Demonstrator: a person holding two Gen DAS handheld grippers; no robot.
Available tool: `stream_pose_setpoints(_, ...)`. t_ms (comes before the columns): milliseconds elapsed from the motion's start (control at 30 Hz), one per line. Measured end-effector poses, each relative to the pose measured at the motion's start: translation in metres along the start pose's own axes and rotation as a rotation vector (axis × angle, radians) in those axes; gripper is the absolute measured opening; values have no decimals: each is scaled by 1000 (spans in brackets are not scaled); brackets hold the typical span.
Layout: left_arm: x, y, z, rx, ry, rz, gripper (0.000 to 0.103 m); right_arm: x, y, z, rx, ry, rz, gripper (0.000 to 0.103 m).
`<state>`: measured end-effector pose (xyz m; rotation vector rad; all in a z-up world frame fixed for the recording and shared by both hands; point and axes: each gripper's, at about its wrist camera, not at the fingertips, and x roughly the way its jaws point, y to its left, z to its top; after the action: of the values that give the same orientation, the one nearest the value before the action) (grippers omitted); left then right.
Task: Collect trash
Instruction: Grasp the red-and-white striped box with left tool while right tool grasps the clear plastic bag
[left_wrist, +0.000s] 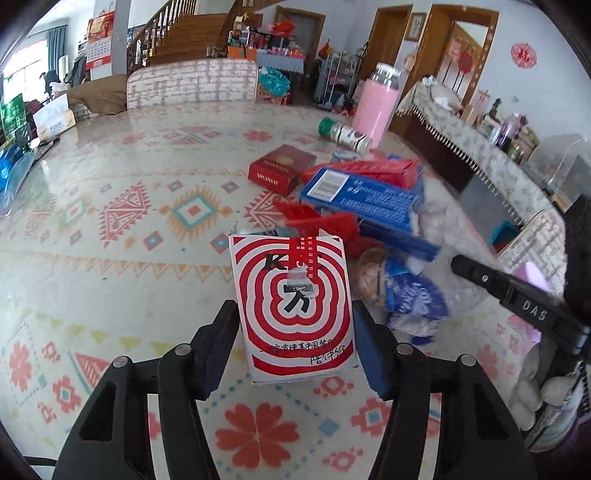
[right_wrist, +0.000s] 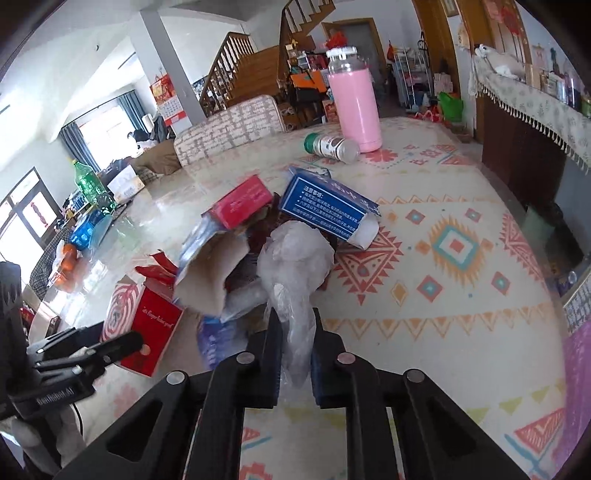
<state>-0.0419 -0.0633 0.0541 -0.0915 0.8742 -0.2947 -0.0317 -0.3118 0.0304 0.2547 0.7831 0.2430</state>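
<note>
Left gripper (left_wrist: 295, 332): jaws clamped on the red-and-white spiral carton (left_wrist: 293, 306), upright on the patterned counter (left_wrist: 110, 258). Right beside it, trash pile with blue box (left_wrist: 360, 195). Right gripper (right_wrist: 295, 354): jaws pinching a clear plastic bag (right_wrist: 295, 258).

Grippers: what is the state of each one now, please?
Left gripper: closed on the red-and-white box.
Right gripper: closed on the clear plastic bag.

Blue box (left_wrist: 364, 195) blurred, its print unreadable to me; crumpled wrapper (left_wrist: 410, 291) half hidden behind red-and-white carton (left_wrist: 293, 306).
</note>
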Motion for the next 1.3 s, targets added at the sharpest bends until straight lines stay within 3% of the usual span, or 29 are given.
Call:
stream_pose_setpoints(300, -61, -14, -19, 50, -120, 33, 59, -60, 15, -29, -8, -75, -1, 11)
stream_pose_setpoints(500, -85, -30, -30, 121, -201, 91, 58, -90, 27, -47, -36, -106, -19, 11)
stream_pose_setpoints(633, -95, -33, -34, 134, -236, 84, 57, -106, 32, -55, -47, -135, -31, 11)
stream_pose_setpoints(1167, -74, 13, -53, 60, -144, 60, 58, -96, 20, -84, -7, -70, -17, 11)
stream_pose_setpoints(1300, -68, 19, -66, 89, -100, 42, 64, -90, 19, -90, -13, -53, -12, 12)
